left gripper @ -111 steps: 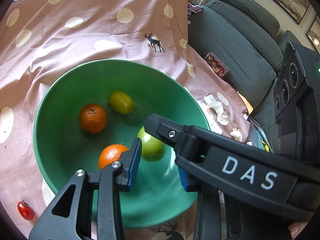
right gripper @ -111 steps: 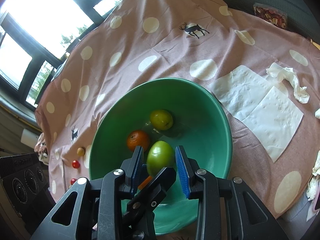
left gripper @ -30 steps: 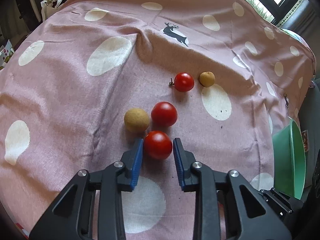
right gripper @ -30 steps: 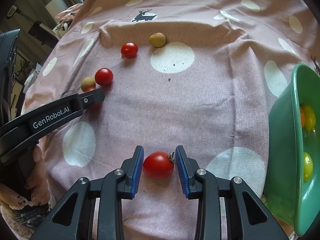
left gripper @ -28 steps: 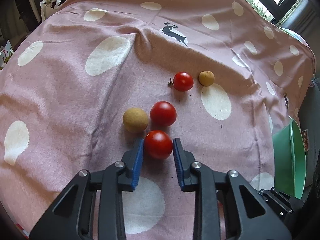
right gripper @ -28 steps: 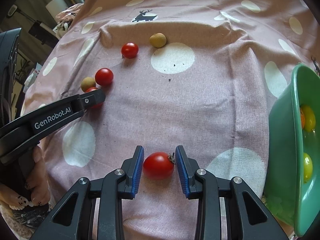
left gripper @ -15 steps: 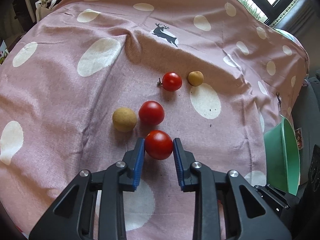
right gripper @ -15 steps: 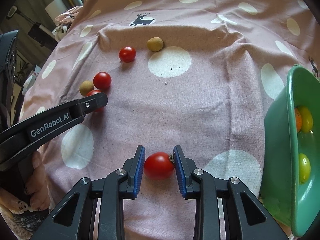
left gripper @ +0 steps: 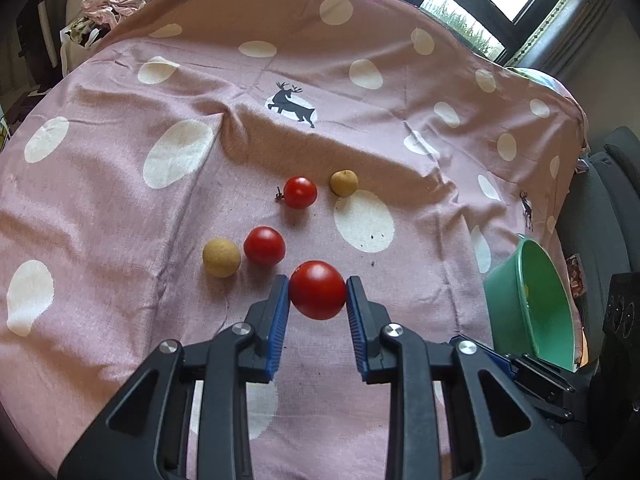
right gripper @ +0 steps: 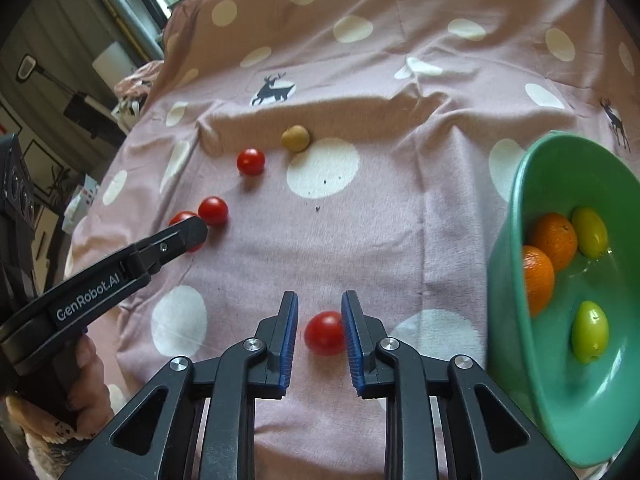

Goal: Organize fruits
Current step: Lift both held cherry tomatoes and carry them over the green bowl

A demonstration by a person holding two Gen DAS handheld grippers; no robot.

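The left tongs are clamped on a red tomato, both blue pads pressing its sides, and it hangs clear of the pink spotted cloth.

The right tongs have just been closing and their jaws stand narrow. A second tomato shows in the gap. Its right edge is hidden behind the right pad and a strip of cloth shows between it and the left pad. I cannot tell whether it is pinched or lying on the cloth below.

To the right of these tongs a green bowl is seen steeply from the side. It holds two oranges and two yellow-green fruits.

Just beyond the left tongs lie a third tomato and a round brown fruit, almost touching each other. Farther off, a fourth tomato with a stalk lies near another brown fruit, at the edge of a white spot.

At the lower left of the right camera's view a hand grips the left tongs' handle.
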